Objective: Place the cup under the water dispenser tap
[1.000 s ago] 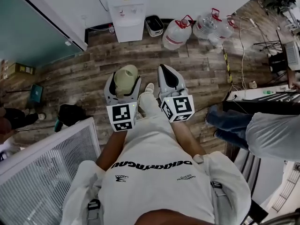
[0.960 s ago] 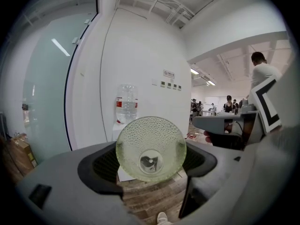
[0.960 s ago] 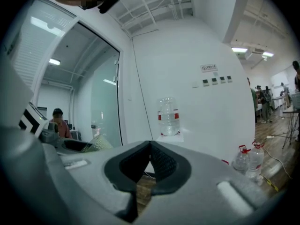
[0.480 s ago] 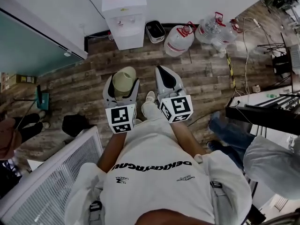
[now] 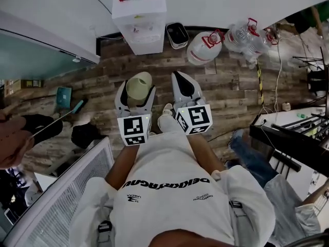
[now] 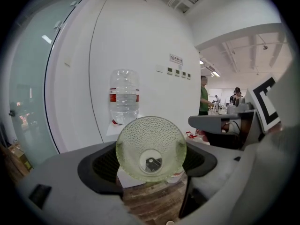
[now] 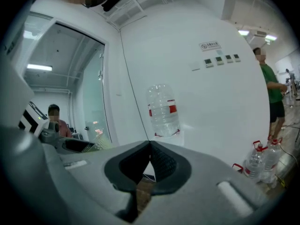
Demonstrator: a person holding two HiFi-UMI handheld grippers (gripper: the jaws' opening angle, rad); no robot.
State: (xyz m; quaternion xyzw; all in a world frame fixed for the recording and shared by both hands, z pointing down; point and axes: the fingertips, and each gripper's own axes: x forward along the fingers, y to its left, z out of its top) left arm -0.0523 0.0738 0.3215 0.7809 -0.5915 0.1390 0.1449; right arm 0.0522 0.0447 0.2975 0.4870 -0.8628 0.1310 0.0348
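A pale green dimpled cup (image 5: 139,85) lies on its side between the jaws of my left gripper (image 5: 135,89), which is shut on it; in the left gripper view the cup (image 6: 151,147) shows its open mouth toward the camera. My right gripper (image 5: 181,81) is beside it, shut with nothing in it, the pads meeting at their tips (image 7: 150,150). The white water dispenser (image 5: 140,20) stands against the wall ahead, its bottle (image 6: 124,96) on top, also seen as the bottle (image 7: 162,109) in the right gripper view.
A small bin (image 5: 178,35) and several large water jugs (image 5: 205,48) stand on the wooden floor right of the dispenser. A glass wall (image 5: 36,50) is at left, a white radiator cover (image 5: 56,189) lower left. A desk with cables (image 5: 293,133) is at right.
Both grippers have moved forward across the floor toward the dispenser, which now looks nearer. The cup stays held in the left gripper.
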